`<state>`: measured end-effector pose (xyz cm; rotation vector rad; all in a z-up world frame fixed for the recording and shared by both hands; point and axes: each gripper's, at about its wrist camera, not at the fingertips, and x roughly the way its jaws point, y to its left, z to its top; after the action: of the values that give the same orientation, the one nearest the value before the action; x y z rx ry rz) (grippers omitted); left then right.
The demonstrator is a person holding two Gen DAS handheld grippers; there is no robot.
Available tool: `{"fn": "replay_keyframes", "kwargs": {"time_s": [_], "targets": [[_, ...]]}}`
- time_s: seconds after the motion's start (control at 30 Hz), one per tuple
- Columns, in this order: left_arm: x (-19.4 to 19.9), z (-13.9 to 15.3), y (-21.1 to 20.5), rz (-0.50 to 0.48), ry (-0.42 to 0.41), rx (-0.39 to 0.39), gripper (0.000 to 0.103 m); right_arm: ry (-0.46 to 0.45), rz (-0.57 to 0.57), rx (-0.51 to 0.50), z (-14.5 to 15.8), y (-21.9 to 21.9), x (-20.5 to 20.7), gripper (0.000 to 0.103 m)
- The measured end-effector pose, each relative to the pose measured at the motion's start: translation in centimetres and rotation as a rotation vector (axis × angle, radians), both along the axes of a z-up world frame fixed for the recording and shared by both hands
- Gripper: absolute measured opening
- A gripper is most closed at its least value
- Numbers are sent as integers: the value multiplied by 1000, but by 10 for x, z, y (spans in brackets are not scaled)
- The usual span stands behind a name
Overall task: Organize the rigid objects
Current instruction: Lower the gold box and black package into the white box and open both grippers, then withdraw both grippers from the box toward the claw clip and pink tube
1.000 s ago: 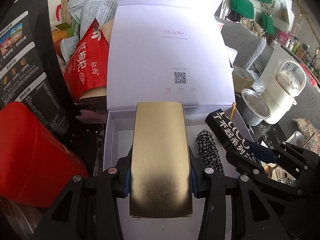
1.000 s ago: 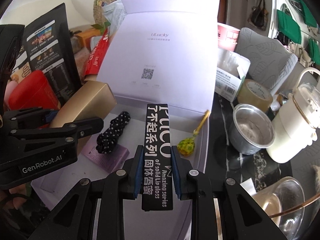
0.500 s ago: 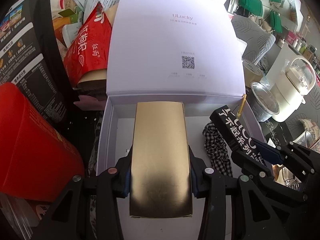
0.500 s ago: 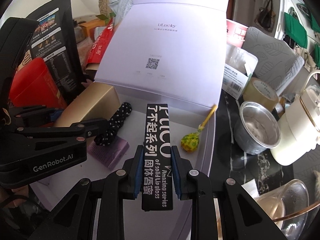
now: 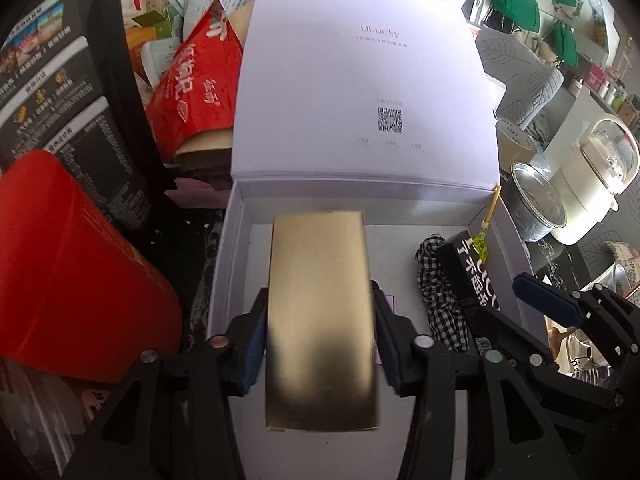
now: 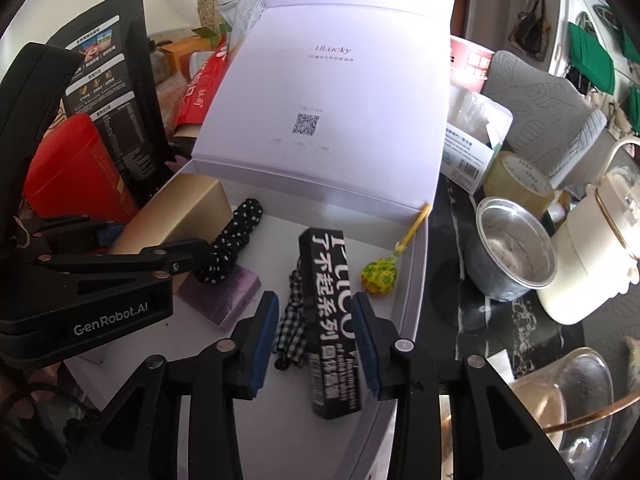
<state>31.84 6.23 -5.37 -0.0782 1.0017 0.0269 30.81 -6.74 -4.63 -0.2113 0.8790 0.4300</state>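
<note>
Right wrist: right tongs just opening, black box between, released.

The gold box looks like smooth card with a metallic sheen. The white gift box is matt paperboard. The checked scrunchie is woven cloth, and the metal pot is dull brushed.

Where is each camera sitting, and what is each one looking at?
Left wrist view: sits on the left gripper, looking down its fingers at the gold box in the white gift box; jaws just opening.
Right wrist view: sits on the right gripper, looking at the black carton, released between open fingers.
Both share the white gift box, gold box, black carton, and each other's gripper.
</note>
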Motion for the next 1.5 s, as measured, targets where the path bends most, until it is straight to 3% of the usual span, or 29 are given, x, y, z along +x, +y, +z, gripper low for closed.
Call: {"fn": "replay_keyframes", "kwargs": {"time_s": [0.07,0.13,0.93,1.5], "targets": [[-4,7,0,8,-16,16,67,-7,-2,2,5,-2,-3,39],[-10,17,2,21,-31,15,70,-15,-3,10,10,-5,-7,39],[-86,108,-11,37,-201,42,70,-179,16,63,92,-30,-82,40],[-163,126,-26,27,-260,51,70,-252,53,103,110,-47,-155,44]]}}
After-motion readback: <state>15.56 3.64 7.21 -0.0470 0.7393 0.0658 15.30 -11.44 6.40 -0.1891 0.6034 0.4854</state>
